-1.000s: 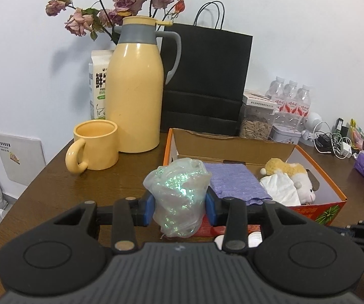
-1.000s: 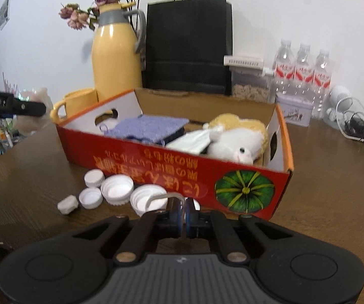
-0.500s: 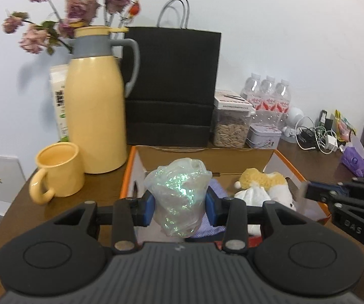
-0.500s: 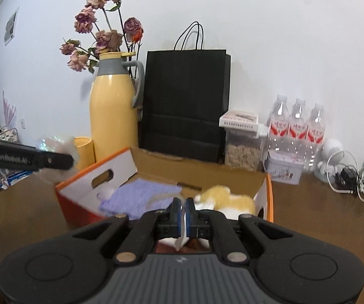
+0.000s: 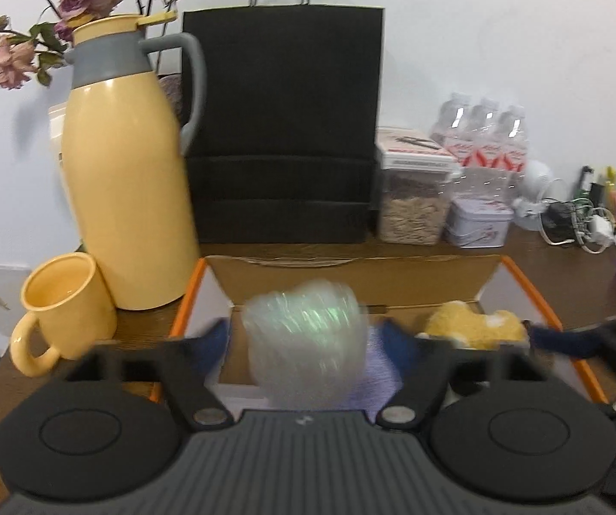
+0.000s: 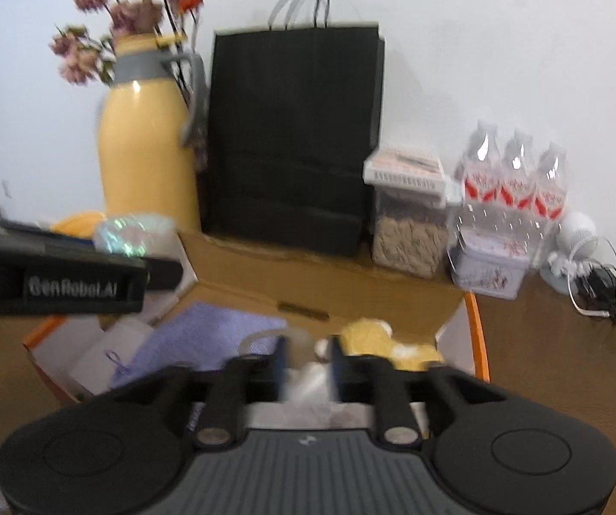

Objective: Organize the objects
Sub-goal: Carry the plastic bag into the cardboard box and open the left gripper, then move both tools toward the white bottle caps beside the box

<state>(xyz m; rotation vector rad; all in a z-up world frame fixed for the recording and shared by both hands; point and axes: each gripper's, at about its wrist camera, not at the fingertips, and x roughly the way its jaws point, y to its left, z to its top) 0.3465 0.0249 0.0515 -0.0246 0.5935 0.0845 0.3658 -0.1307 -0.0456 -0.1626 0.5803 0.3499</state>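
Observation:
My left gripper (image 5: 305, 339) hovers over the orange-rimmed cardboard box (image 5: 539, 300) and its jaws are opening. A crumpled iridescent plastic bag (image 5: 303, 334) sits blurred between them, with a gap on each side to the blue pads. My right gripper (image 6: 308, 358) is over the same box (image 6: 477, 334), its jaws also opening. A thin white curved strip (image 6: 256, 339) shows just left of its left finger, no longer pinched. Inside the box lie a purple cloth (image 6: 204, 339) and a yellow plush toy (image 5: 471, 326). The left gripper (image 6: 71, 274) and the bag (image 6: 132, 236) also show in the right wrist view.
Behind the box stand a yellow thermos jug (image 5: 123, 197), a yellow mug (image 5: 63, 313), a black paper bag (image 5: 282, 128), a seed jar (image 5: 411, 201), a tin (image 5: 479, 221) and water bottles (image 5: 488, 128). Cables (image 6: 608, 287) lie on the table at the right.
Both grippers moved from the table's front to above the box. The left jaws spread away from the plastic bag. The right jaws, shut before on the thin white strip, have parted.

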